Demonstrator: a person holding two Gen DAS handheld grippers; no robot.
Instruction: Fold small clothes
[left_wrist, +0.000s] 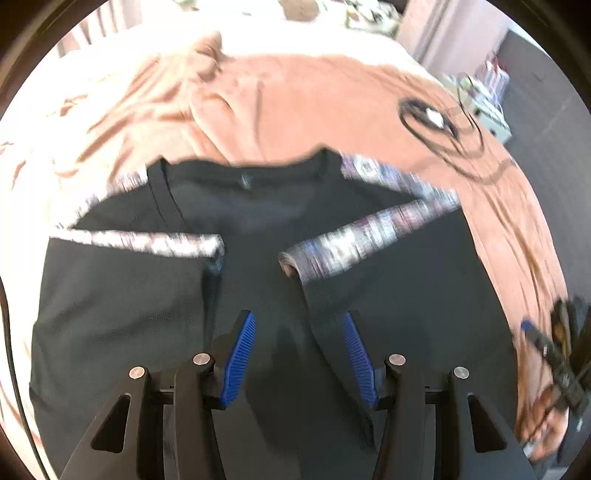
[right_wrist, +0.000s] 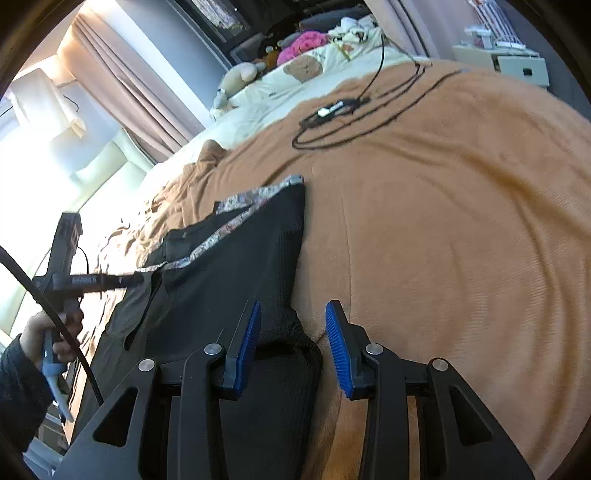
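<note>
A black top (left_wrist: 155, 317) with patterned trim lies flat on an orange-brown blanket (left_wrist: 295, 99), neck away from me, both trimmed sleeves (left_wrist: 362, 236) folded in over its front. My left gripper (left_wrist: 298, 315) hovers over the middle of the top, jaws open, nothing between the blue pads (left_wrist: 240, 354). In the right wrist view the top (right_wrist: 221, 280) runs along the left, and my right gripper (right_wrist: 293, 306) stands open over its near right edge. A bulge of black fabric lies between its pads, pressed by neither. The left gripper (right_wrist: 136, 280) shows side-on there, over the top.
A coiled black cable with a white adapter (right_wrist: 332, 107) lies on the blanket beyond the top. Stuffed toys (right_wrist: 303, 68) and pillows crowd the head of the bed. A white cabinet (right_wrist: 517, 62) stands past the far right edge. A person's hand (right_wrist: 48, 332) holds the left gripper's handle.
</note>
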